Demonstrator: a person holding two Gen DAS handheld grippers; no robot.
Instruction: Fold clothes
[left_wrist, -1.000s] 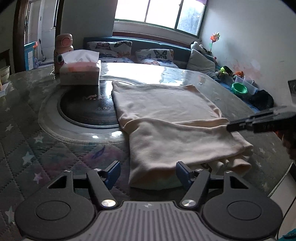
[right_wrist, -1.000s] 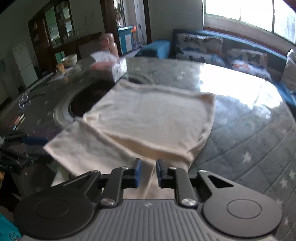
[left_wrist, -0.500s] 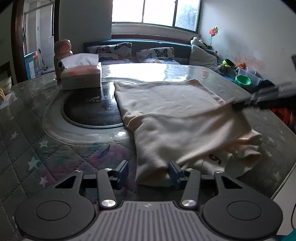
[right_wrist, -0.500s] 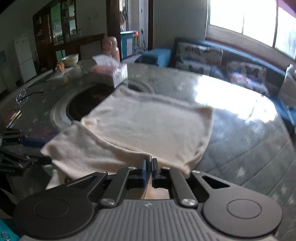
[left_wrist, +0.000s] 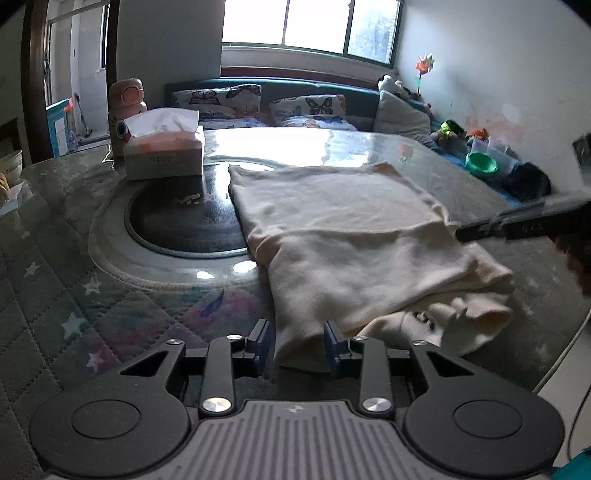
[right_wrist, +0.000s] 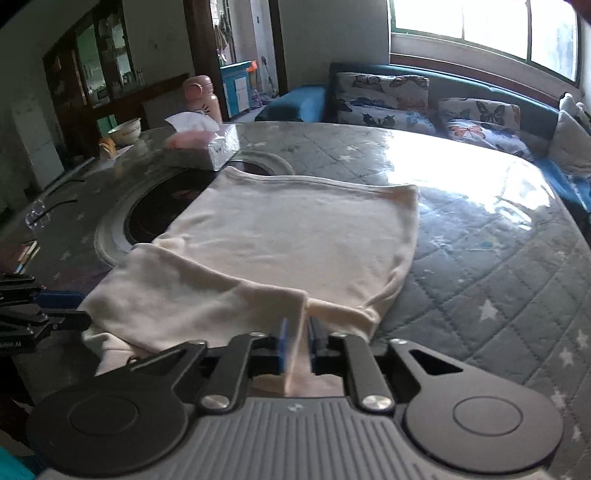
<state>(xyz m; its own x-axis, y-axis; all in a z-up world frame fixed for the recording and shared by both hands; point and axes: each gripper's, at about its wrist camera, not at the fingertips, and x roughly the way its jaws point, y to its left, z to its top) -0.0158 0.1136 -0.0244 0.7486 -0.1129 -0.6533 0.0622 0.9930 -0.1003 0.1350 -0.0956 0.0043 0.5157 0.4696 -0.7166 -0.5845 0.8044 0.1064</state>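
Bright window (left_wrist: 314, 22) at upper centre, glaring off the quilted tabletop (right_wrist: 498, 258). Blue sofa (right_wrist: 443, 85) with butterfly cushions (left_wrist: 221, 99) beneath. White wall (left_wrist: 498, 74) upper right.

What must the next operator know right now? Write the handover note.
Left tongs: open, straddling the shirt's near corner, not gripping.
Right tongs: apparently shut on the other near corner.
Shirt: spread on the table, near part already folded over once.
Left to do: probably close the left tongs, carry the fold across, then smooth it.
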